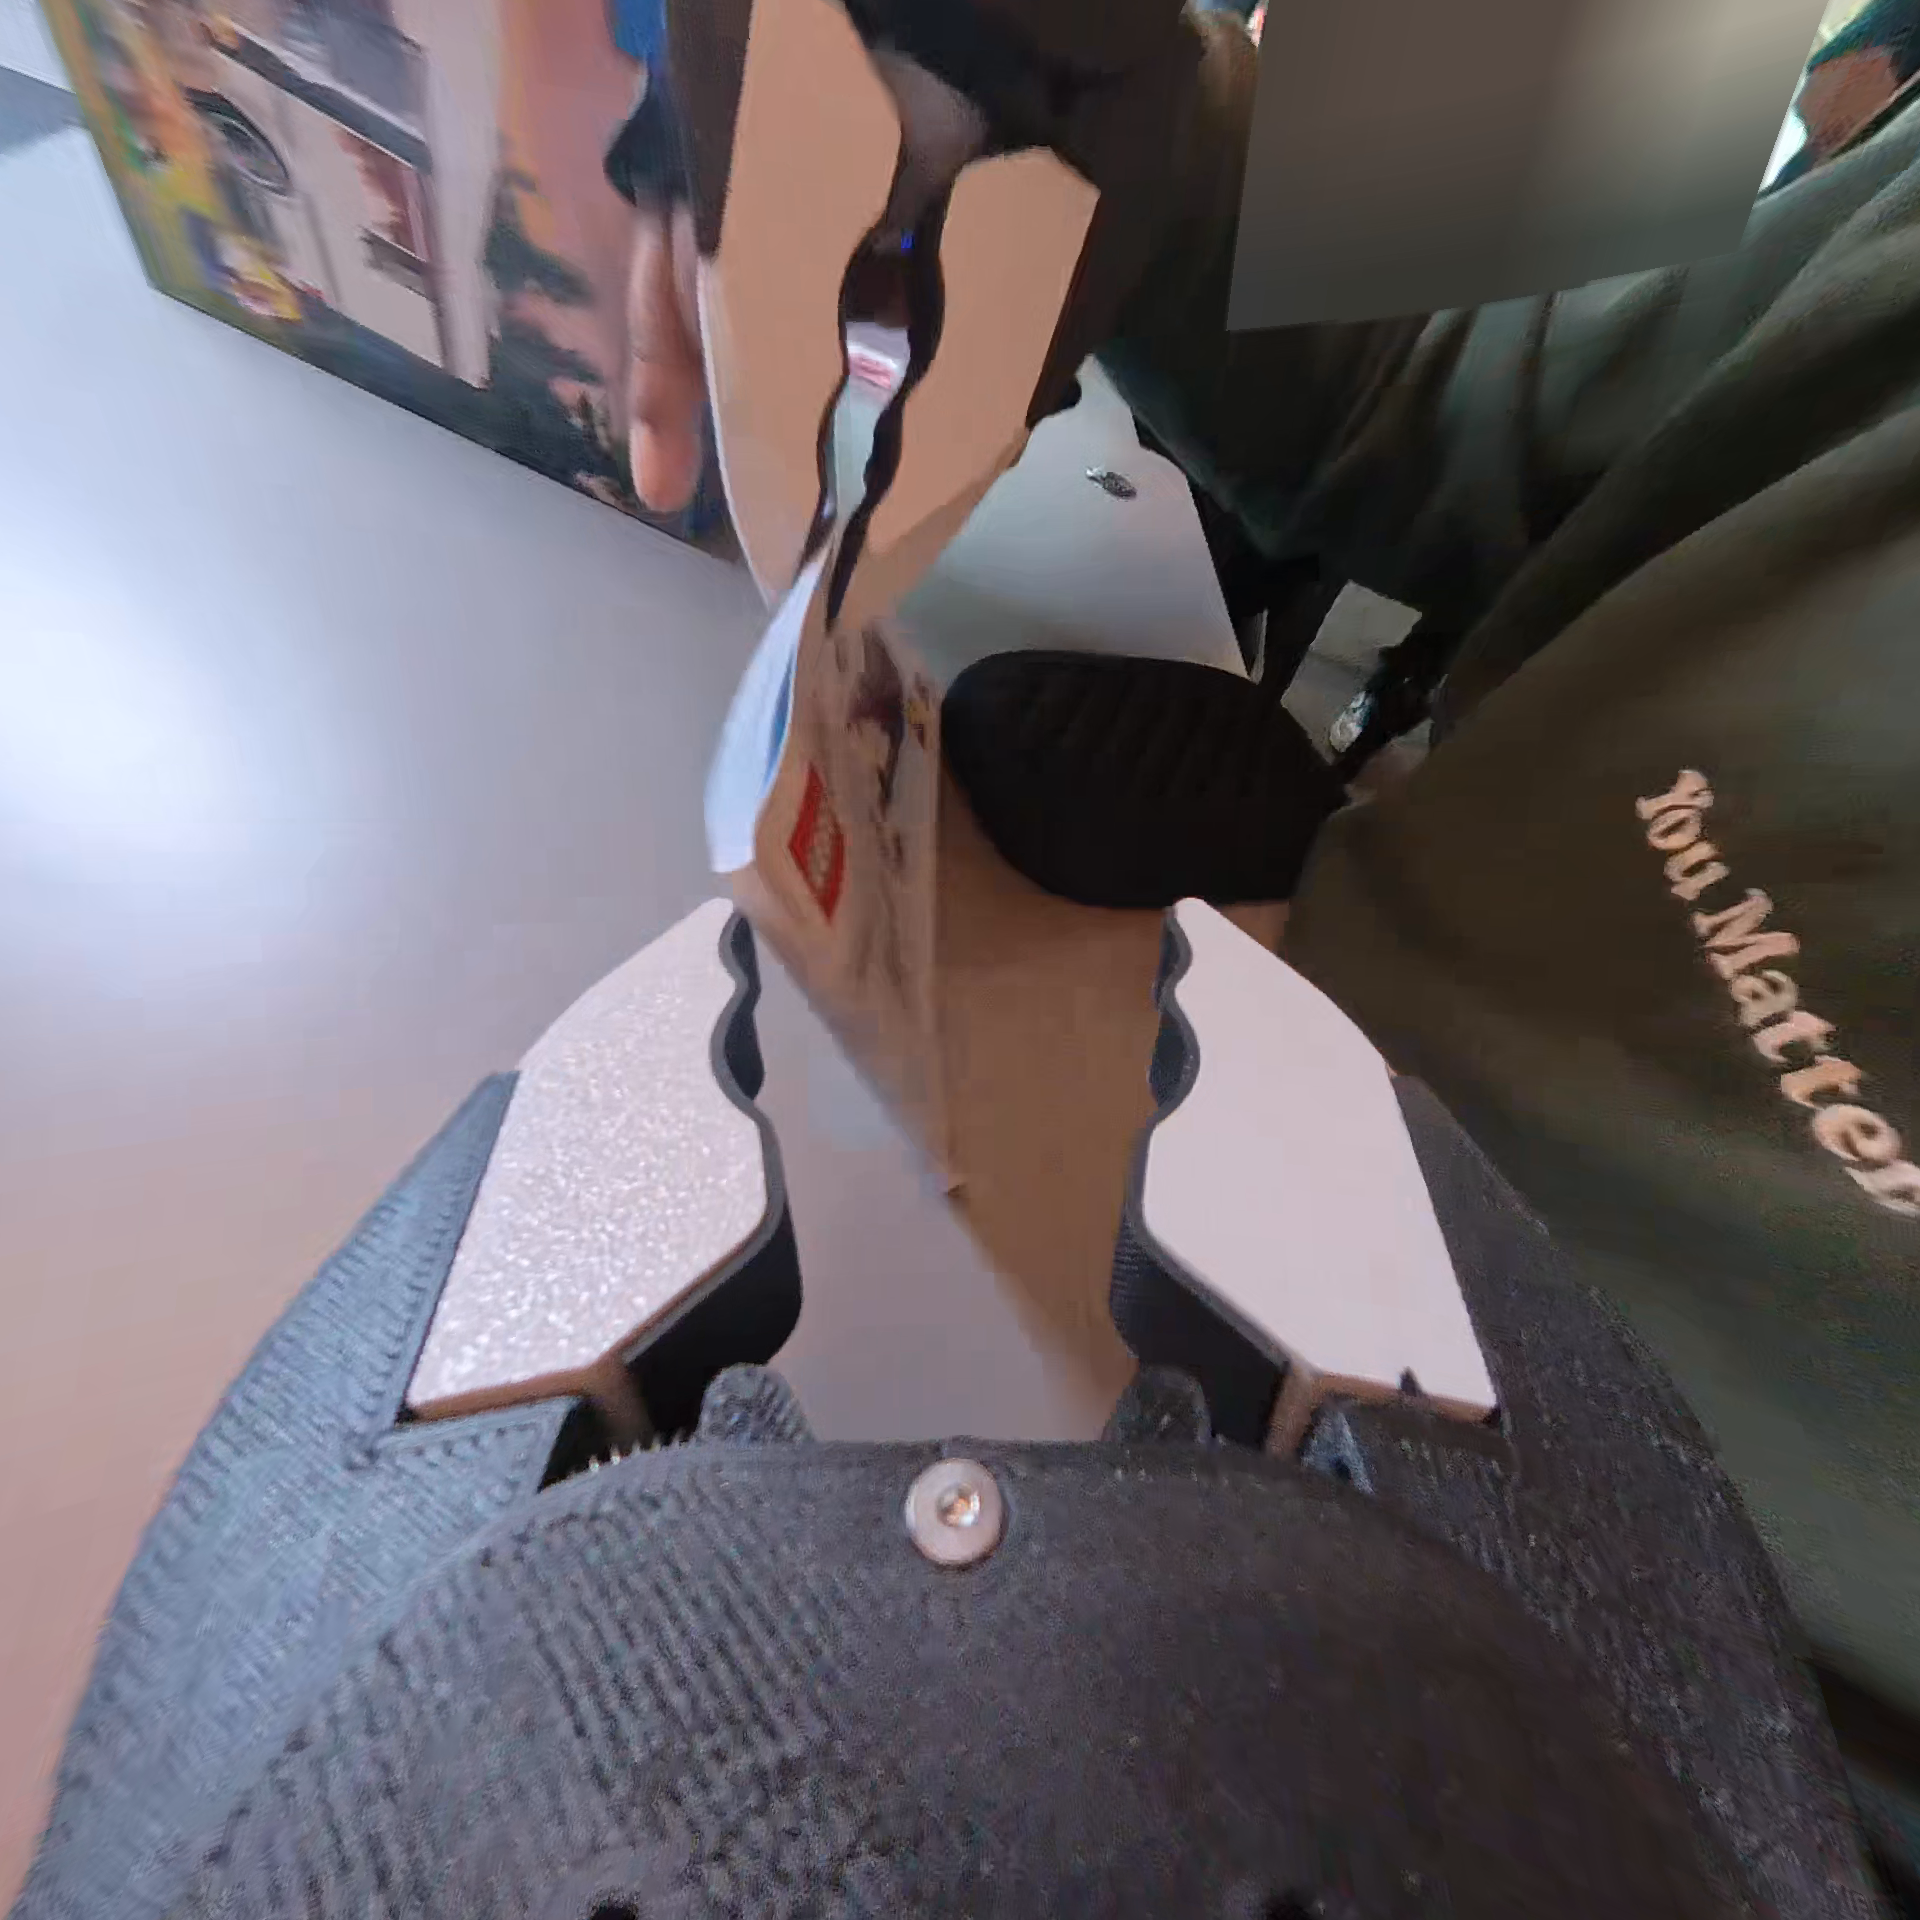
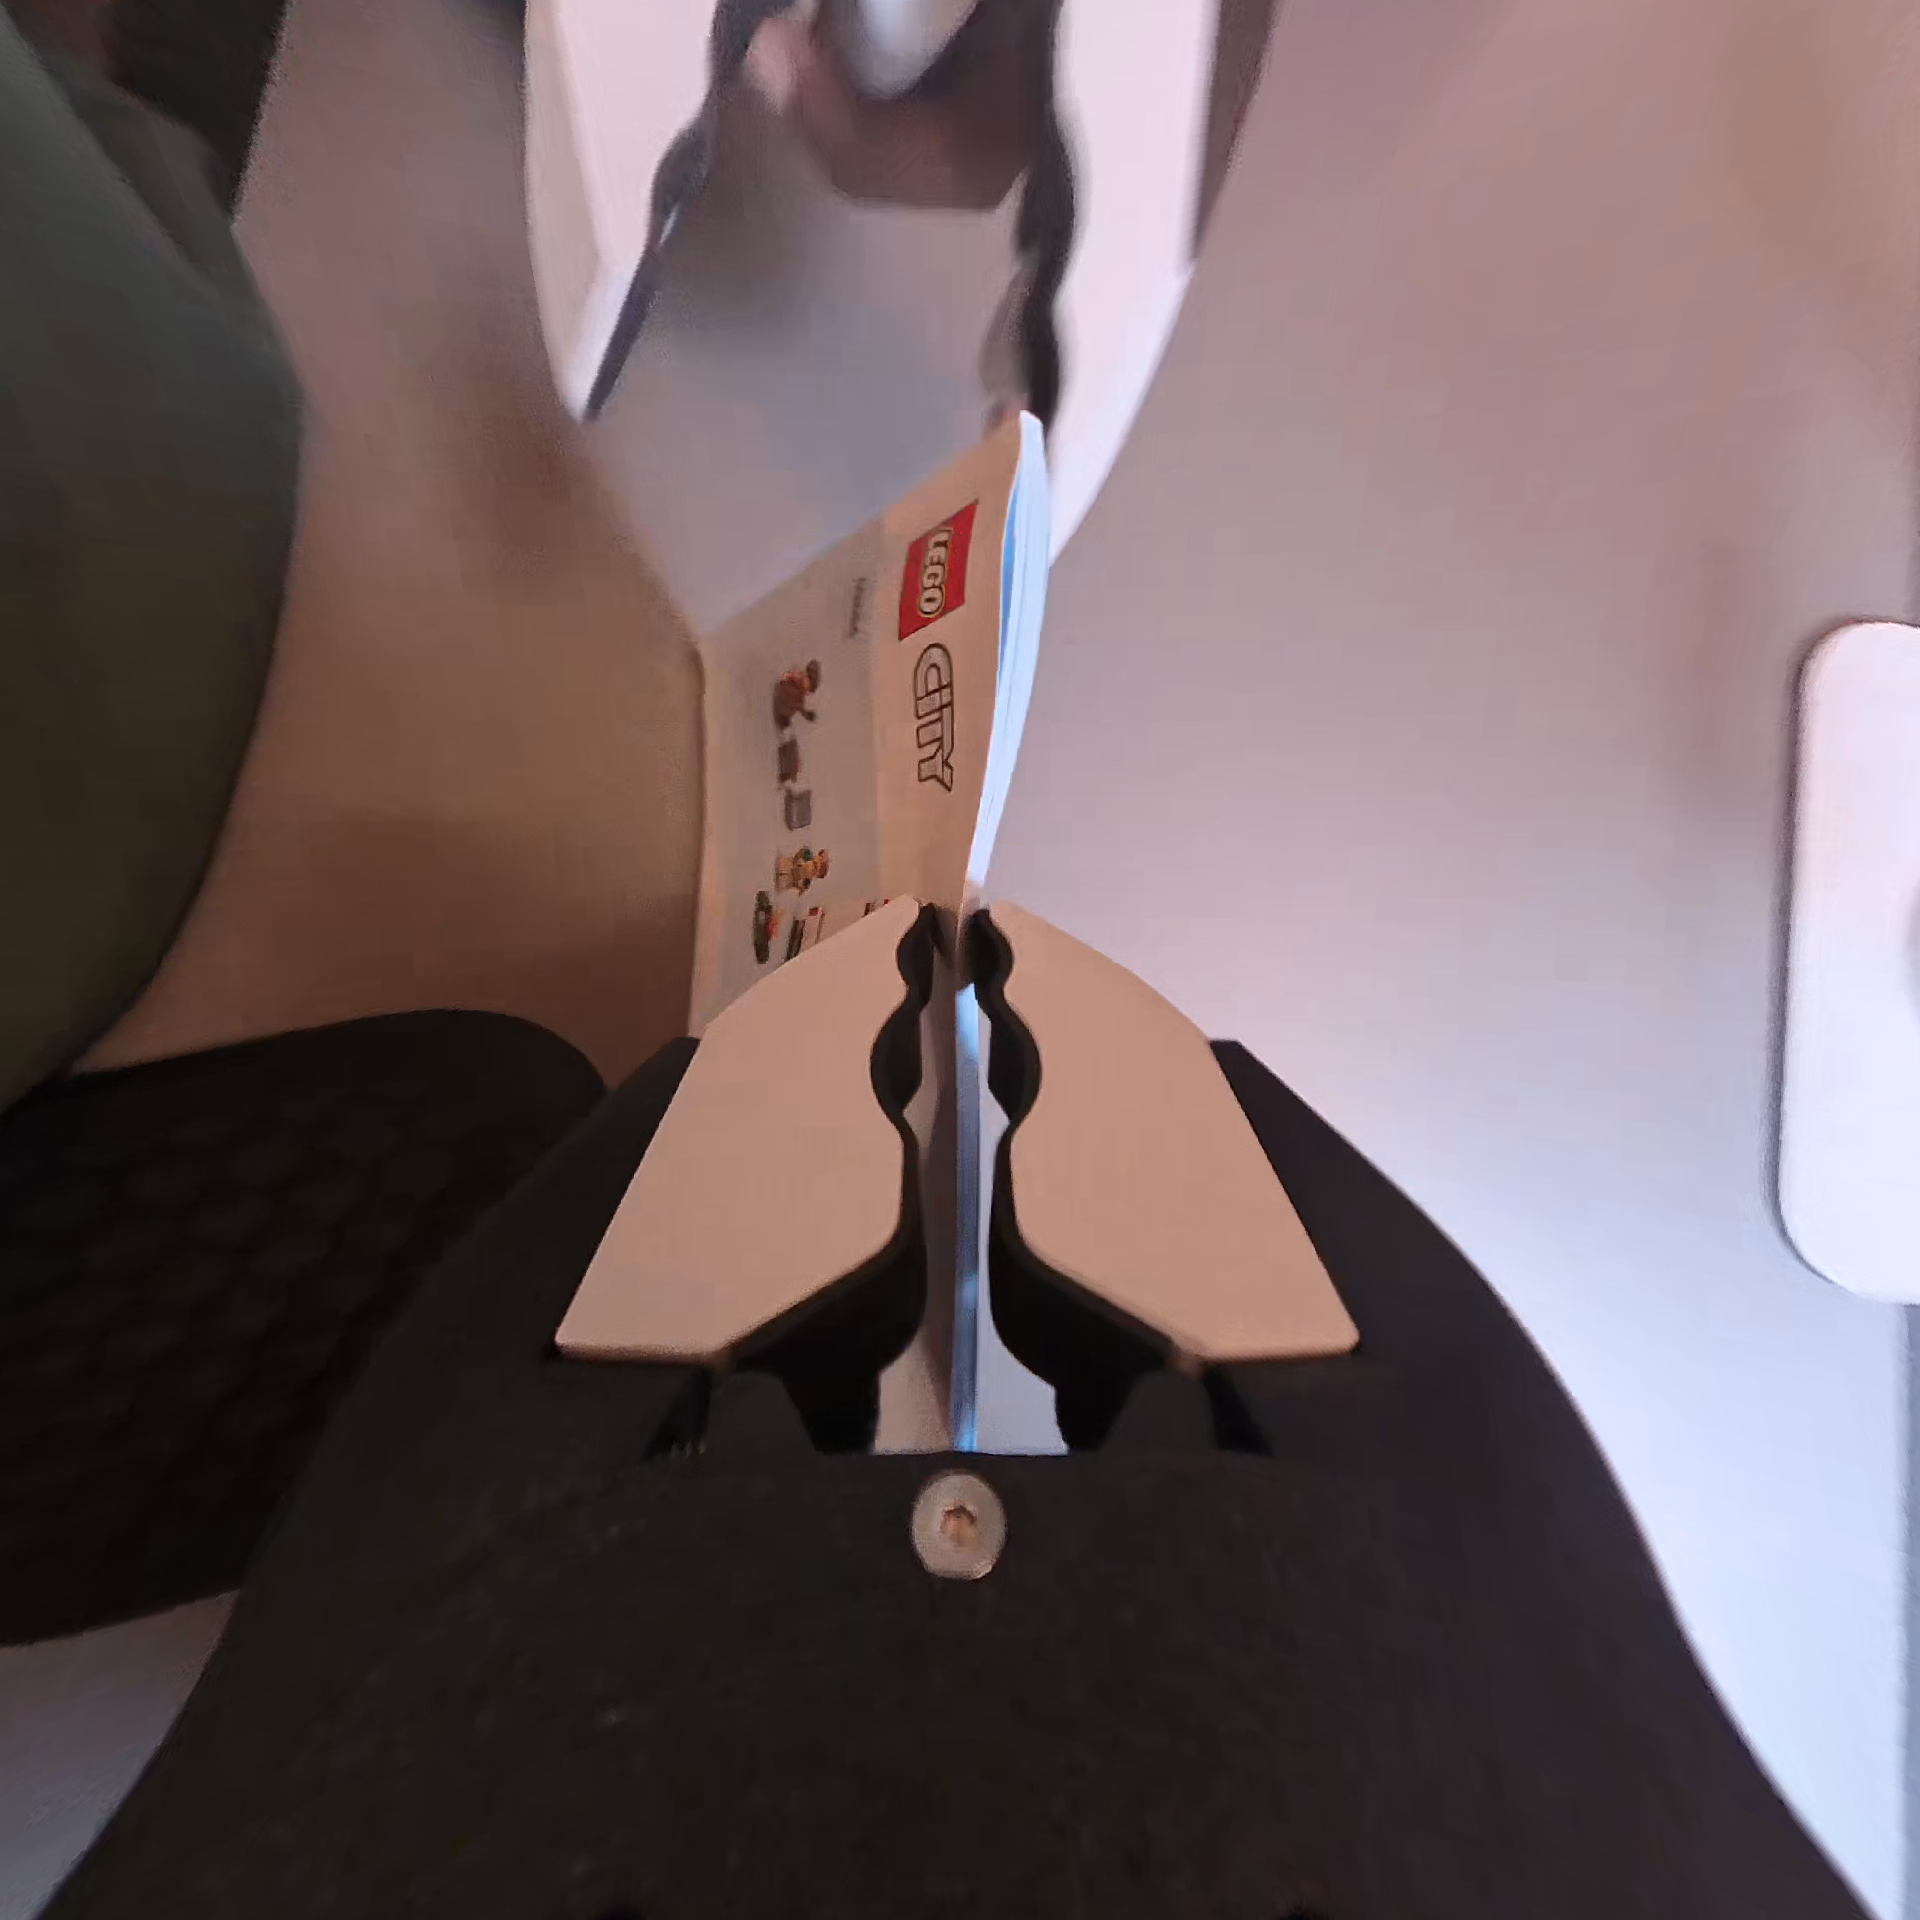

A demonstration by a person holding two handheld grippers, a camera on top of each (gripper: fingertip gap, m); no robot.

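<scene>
1. Gripping a white booklet by its edge, your right hand-held gripper has both pads pressed on the paper, nearly shut.
2. Your left hand-held gripper stands wide open, holding nothing; the booklet hangs just beyond its fingertips, above the table.
3. A printed box stands at the far left.

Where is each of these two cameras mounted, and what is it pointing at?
Left wrist view: on the left gripper, looking along its open fingers at a thin white printed booklet and the right gripper; a dark green sleeve shows.
Right wrist view: on the right gripper, fingers shut on the booklet.
Shared: the booklet.
</scene>
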